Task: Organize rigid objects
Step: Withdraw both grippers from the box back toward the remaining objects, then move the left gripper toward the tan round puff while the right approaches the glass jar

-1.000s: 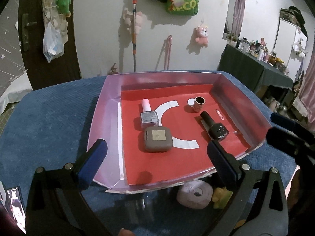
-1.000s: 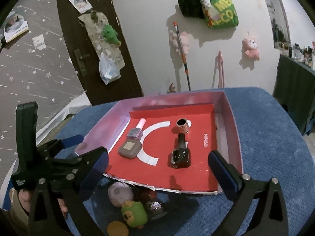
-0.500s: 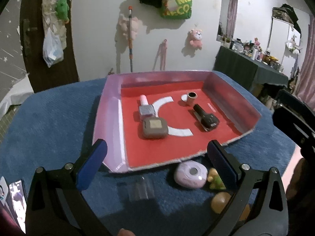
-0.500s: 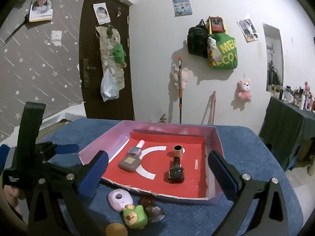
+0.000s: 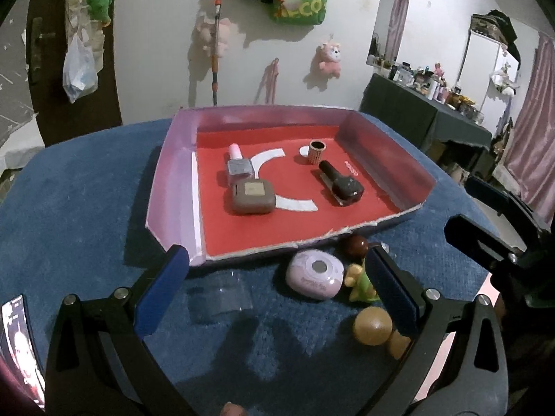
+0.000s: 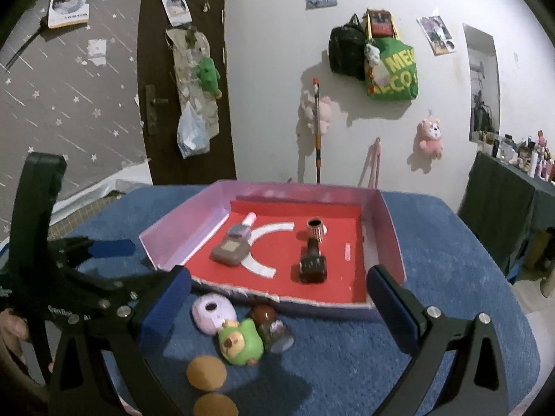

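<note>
Both tongs, left (image 5: 277,291) and right (image 6: 277,298), gaped wide and empty, with the lilac round case (image 5: 315,274) lying lower centre, just inside the left pair's right finger.

A shallow tray (image 5: 173,187) sits on a cloth-covered table (image 5: 69,208), its open edge toward the near side. In the tray, on the left, a small bottle (image 5: 238,163) lies with a rounded case (image 5: 253,197) just near of it, touching. To the right, a short ribbed cylinder (image 5: 317,151) stands upright at the far side, and a second bottle (image 5: 341,183) lies just near of it.

On the table before the tray's near edge lies a cluster: a rounded pebble-shaped case (image 5: 315,274) at the left, a figurine (image 6: 241,342) just right of it, a small jar (image 6: 272,324) behind the figurine, close to the tray. Two round balls (image 6: 207,371) lie nearest, one behind the other.
</note>
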`<control>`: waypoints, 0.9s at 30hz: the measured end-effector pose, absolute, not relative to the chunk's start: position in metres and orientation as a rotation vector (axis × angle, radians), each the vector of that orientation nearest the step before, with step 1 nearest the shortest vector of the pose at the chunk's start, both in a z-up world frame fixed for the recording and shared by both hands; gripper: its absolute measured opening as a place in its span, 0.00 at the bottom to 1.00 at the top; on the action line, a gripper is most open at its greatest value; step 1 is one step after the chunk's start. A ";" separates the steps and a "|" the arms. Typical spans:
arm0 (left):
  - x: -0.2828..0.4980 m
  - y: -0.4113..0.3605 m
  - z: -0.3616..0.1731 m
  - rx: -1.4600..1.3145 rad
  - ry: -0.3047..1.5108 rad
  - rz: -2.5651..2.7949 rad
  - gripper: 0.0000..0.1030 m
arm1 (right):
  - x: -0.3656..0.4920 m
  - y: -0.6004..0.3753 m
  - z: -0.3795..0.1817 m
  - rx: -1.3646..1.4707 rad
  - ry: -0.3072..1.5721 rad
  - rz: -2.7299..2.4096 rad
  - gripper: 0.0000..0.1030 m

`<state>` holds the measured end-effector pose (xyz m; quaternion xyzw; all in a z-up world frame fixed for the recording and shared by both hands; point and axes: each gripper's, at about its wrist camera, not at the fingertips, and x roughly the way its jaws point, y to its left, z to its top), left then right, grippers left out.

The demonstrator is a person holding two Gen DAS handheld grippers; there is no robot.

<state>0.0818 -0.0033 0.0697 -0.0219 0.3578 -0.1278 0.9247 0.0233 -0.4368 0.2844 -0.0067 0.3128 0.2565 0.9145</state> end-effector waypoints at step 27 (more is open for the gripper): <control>0.062 0.001 0.044 -0.100 0.827 -0.271 1.00 | -0.007 -0.442 0.258 0.054 0.767 0.543 0.88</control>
